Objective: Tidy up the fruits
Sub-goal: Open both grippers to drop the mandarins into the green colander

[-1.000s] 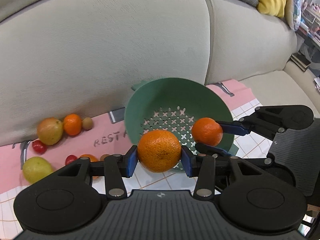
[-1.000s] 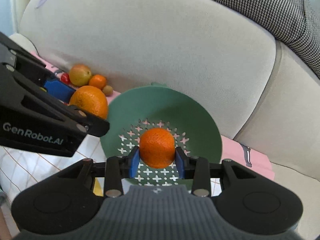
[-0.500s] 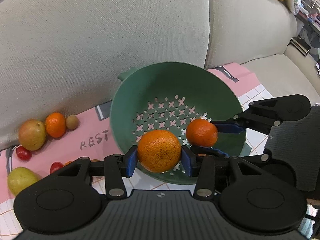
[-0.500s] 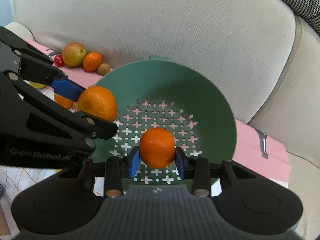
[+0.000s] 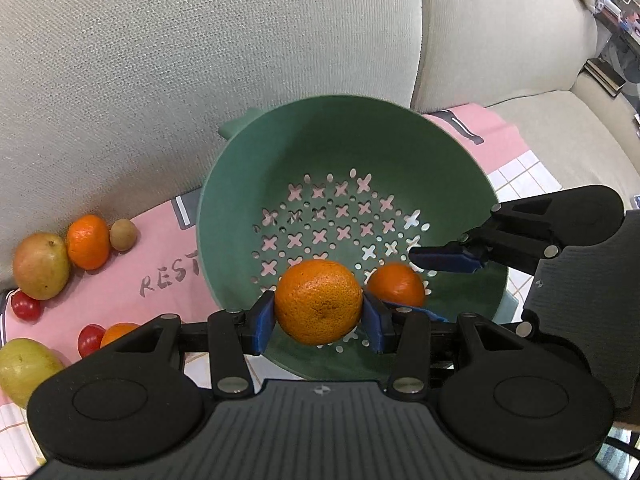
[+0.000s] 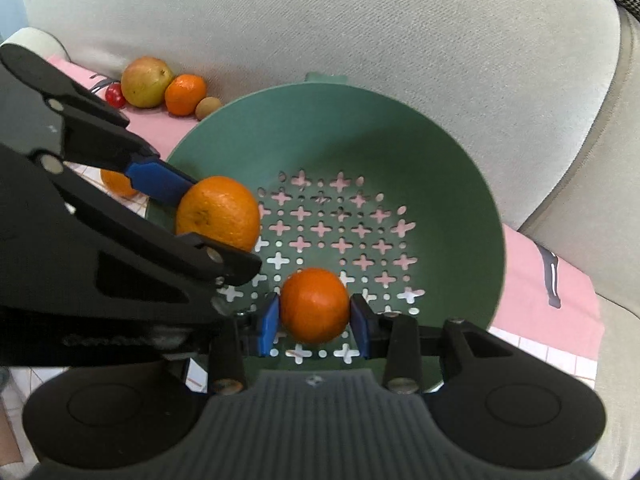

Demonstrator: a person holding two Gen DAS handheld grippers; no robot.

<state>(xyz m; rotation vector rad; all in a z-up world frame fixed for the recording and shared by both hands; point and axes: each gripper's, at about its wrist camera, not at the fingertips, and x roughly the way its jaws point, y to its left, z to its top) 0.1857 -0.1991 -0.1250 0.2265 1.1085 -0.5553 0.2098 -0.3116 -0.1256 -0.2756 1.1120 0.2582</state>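
Note:
A green colander [image 5: 400, 152] [image 6: 400, 152] stands on a pink cloth against the sofa back. My left gripper [image 5: 319, 316] is shut on a large orange [image 5: 319, 307] and holds it over the colander's near side; that orange also shows in the right wrist view [image 6: 218, 213]. My right gripper [image 6: 314, 322] is shut on a smaller orange [image 6: 315, 305] and holds it inside the colander, low over the perforated bottom. In the left wrist view the smaller orange [image 5: 396, 284] sits just right of the large one.
Loose fruit lies on the pink cloth [image 5: 132, 272] left of the colander: a mango [image 5: 40, 266], a small orange [image 5: 88, 242], a brown longan [image 5: 123, 234], red cherry tomatoes [image 5: 26, 306], a green-yellow fruit [image 5: 24, 368]. The beige sofa back [image 5: 200, 40] rises directly behind.
Both grippers have moved forward and down over the colander, each still holding its orange. The colander now fills more of both views.

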